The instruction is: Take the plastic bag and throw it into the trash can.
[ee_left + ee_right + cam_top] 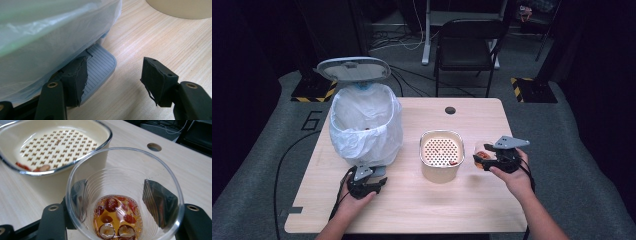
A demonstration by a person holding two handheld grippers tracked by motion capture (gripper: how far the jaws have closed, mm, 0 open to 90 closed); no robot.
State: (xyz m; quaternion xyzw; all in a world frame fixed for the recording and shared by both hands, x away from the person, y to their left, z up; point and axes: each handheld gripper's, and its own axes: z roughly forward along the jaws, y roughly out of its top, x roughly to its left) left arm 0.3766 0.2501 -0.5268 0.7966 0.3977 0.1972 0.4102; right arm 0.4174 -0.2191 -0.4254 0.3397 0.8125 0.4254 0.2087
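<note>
Your left gripper (379, 184) rests jaws wide, holding nothing, at the pedal (100, 66) of the bag-lined bin (364, 122), lid up. Centre, a cream strainer bowl (441, 154) holds a few red bits. Your right gripper (478, 159) clamps a clear cup (123, 195) of amber liquid and red fruit; tilting too fast could splash past the strainer.

You hold a clear, glossy plastic cup (125, 192) between matt black rubbery pads (160, 200); beside it a smooth cream strainer bowl (53, 145) with shiny metal rim, on pale matt wood-grain table (200, 167)
</note>
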